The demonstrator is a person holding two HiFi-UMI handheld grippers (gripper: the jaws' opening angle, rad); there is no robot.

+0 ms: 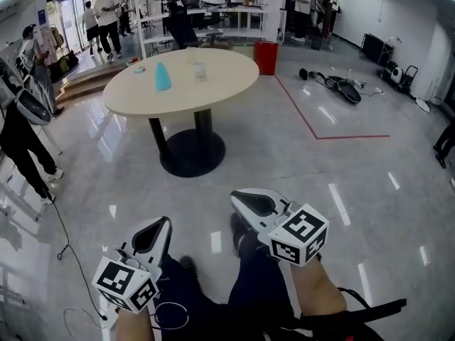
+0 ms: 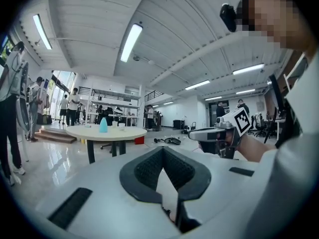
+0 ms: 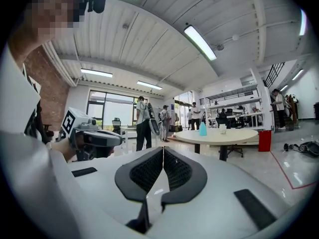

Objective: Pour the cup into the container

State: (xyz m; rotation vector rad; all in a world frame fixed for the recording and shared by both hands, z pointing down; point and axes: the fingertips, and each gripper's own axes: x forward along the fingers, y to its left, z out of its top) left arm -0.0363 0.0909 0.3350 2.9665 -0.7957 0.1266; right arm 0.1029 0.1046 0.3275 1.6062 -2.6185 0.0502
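Observation:
A clear cup (image 1: 199, 69) and a light blue cone-shaped container (image 1: 163, 77) stand on a round beige table (image 1: 213, 84) far ahead of me. Both grippers are held low over my legs, well short of the table. My left gripper (image 1: 166, 221) is shut with nothing in it, and so is my right gripper (image 1: 234, 197). In the left gripper view the jaws meet at the tip (image 2: 163, 149), with the blue container (image 2: 103, 125) and cup (image 2: 121, 126) small in the distance. The right gripper view shows its jaws (image 3: 163, 149) closed, and the container (image 3: 203, 129) and cup (image 3: 223, 129) far off.
The table stands on a black pedestal base (image 1: 192, 152) on a glossy grey floor. A red bin (image 1: 266, 57) sits behind it. A person in black (image 1: 21, 144) stands at the left. A cable (image 1: 71, 240) runs along the floor. Black gear (image 1: 341, 87) lies beyond a red tape line (image 1: 313, 126).

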